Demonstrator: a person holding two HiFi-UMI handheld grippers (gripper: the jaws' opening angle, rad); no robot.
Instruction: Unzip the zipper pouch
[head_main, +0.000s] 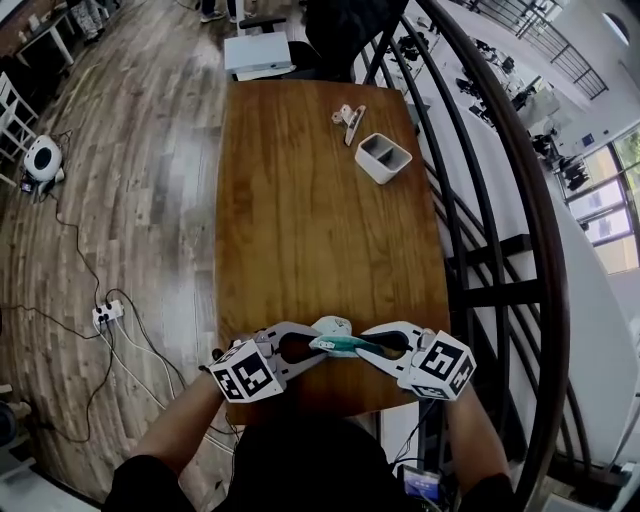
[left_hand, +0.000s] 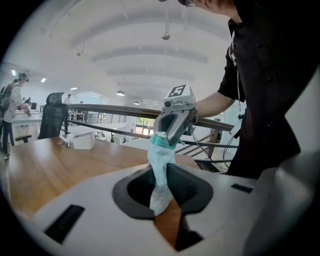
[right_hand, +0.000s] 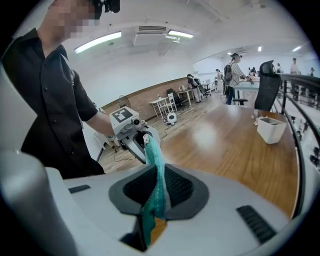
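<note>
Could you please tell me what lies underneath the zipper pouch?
Only the near edge of the wooden table shows below the zipper pouch, which the left gripper and right gripper hold by its ends. The wood directly beneath it is covered.

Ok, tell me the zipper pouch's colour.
The pouch is teal green; clearest in the right gripper view.
</note>
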